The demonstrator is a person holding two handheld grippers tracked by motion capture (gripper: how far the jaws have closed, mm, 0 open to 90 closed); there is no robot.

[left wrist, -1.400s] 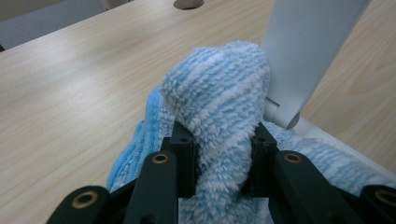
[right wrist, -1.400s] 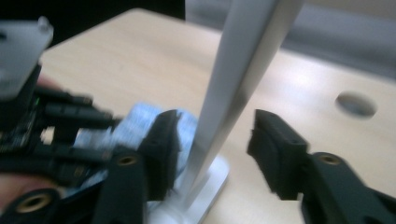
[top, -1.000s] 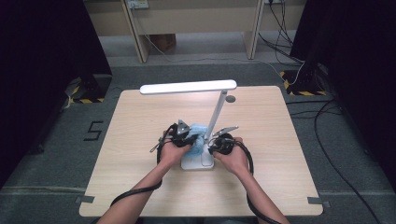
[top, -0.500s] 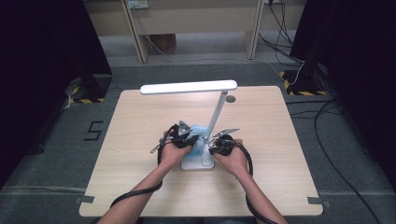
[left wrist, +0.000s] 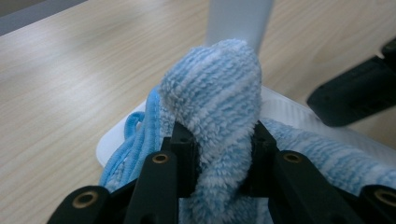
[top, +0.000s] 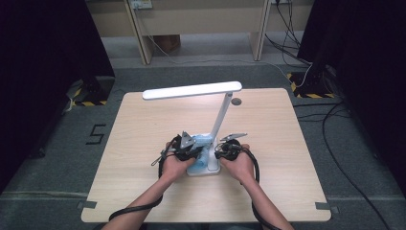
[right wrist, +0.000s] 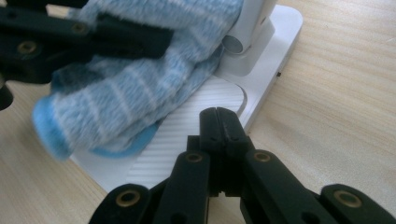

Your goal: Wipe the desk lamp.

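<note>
Both tongs work the lamp base (top: 207, 165) mid-bench: my left tongs (left wrist: 219, 140) pinch the blue cloth (left wrist: 217, 98) on it; my right tongs (right wrist: 219, 123), pressed together, steady it. Short, firm strokes.

Lamp base (top: 210, 168) partly hidden under blue cloth (left wrist: 219, 93), lamp stem (left wrist: 239, 21) cut off at top edge

A lamp (top: 210, 125) is set near the table's (top: 143, 191) middle — its base (right wrist: 275, 51) toward the person. A cloth (left wrist: 219, 107) is draped on that base, the left gripper (top: 187, 147) left of it, the right gripper (top: 228, 149) right.
</note>
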